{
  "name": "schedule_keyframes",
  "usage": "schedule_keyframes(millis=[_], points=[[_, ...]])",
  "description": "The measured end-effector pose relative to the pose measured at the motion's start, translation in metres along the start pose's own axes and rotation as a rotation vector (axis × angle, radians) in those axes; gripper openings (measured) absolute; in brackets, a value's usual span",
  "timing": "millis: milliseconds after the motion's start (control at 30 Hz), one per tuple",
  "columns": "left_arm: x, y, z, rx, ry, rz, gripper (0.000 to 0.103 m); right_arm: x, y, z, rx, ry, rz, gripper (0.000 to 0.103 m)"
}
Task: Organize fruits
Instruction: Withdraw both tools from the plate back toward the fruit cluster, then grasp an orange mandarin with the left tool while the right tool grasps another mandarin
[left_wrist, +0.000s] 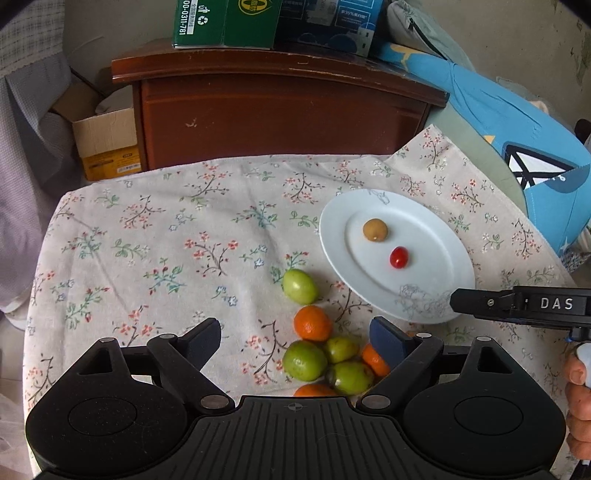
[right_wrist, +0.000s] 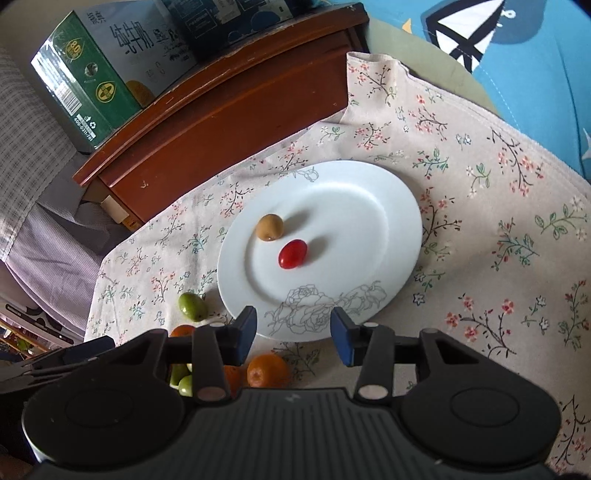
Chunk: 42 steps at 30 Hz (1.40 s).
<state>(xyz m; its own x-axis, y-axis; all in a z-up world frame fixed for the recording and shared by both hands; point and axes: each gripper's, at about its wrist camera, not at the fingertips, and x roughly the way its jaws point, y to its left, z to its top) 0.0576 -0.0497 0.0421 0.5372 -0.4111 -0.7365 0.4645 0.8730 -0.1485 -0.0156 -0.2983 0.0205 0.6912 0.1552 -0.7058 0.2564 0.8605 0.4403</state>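
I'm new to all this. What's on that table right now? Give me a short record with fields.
Plate: white plate on floral tablecloth
On plate: cherry tomato, brown round fruit
Off plate: green fruits and oranges, clustered beside it
Left tool: open, empty, over the cluster
Right tool: open, empty, at the plate's near rim

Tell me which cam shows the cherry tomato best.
Right wrist: the cherry tomato sits near frame centre on the white plate, large and unobstructed. Left wrist shows it smaller, off to the right, still fully visible.
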Motion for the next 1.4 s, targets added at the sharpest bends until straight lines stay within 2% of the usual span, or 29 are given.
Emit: schedule_keyframes(millis=[333, 633, 1033, 1167, 1267, 1400], points=[[-0.008, 0.004, -0.028, -0.008, 0.021, 0.028, 0.089, -0.015, 0.007, -0.033, 0.006, 0.028, 0.025, 0.045], [-0.008, -0.010, -0.048, 0.124, 0.005, 0.089, 0.089, -0.013, 0.013, -0.057, -0.010, 0.070, 0.025, 0.045], [0.002, -0.024, -0.059, 0.221, -0.035, 0.044, 0.087, -0.001, 0.019, -0.064, -0.039, 0.090, 0.018, 0.044], [0.005, -0.025, -0.061, 0.224, -0.033, 0.036, 0.087, 0.002, 0.021, -0.065, -0.037, 0.091, 0.024, 0.043], [0.007, -0.022, -0.059, 0.200, -0.030, 0.012, 0.082, 0.003, 0.020, -0.065, -0.032, 0.089, 0.029, 0.039], [0.010, -0.019, -0.058, 0.182, -0.021, -0.012, 0.066, 0.002, 0.020, -0.065, -0.028, 0.085, 0.030, 0.034]])
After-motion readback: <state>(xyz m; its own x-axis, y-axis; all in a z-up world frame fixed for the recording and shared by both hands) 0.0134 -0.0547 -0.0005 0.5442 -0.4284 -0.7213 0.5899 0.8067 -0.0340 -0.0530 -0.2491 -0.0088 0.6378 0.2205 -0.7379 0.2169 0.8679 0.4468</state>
